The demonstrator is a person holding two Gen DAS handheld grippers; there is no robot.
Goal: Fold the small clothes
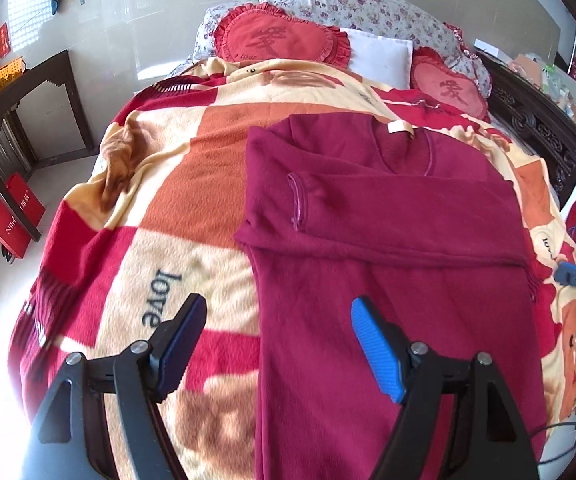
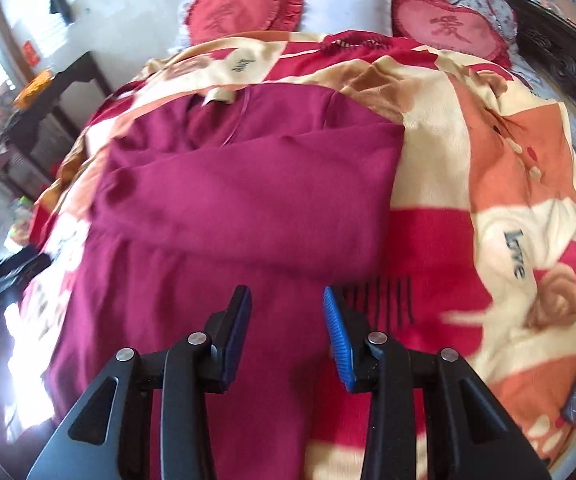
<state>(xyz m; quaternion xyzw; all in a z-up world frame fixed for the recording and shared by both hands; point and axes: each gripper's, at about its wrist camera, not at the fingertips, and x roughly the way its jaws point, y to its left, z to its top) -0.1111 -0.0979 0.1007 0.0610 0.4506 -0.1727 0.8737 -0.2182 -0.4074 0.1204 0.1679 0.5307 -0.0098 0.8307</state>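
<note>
1. Blue-padded, the left hand-held gripper (image 1: 276,344) hangs wide apart and empty above the near left edge of the maroon top (image 1: 388,280); the right hand-held gripper (image 2: 288,332) stands narrowly parted over its lower body, also empty.
2. The maroon top lies flat on the bed's fleece blanket (image 1: 160,208), a sleeve (image 1: 400,216) folded across its chest.
3. It looks soft, light and limp, likely sagging when lifted; the near hem corners seem the best pinch points.

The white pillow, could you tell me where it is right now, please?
The white pillow lies at the head of the bed, between the two red heart cushions, beyond the maroon top spread on the blanket.
</note>
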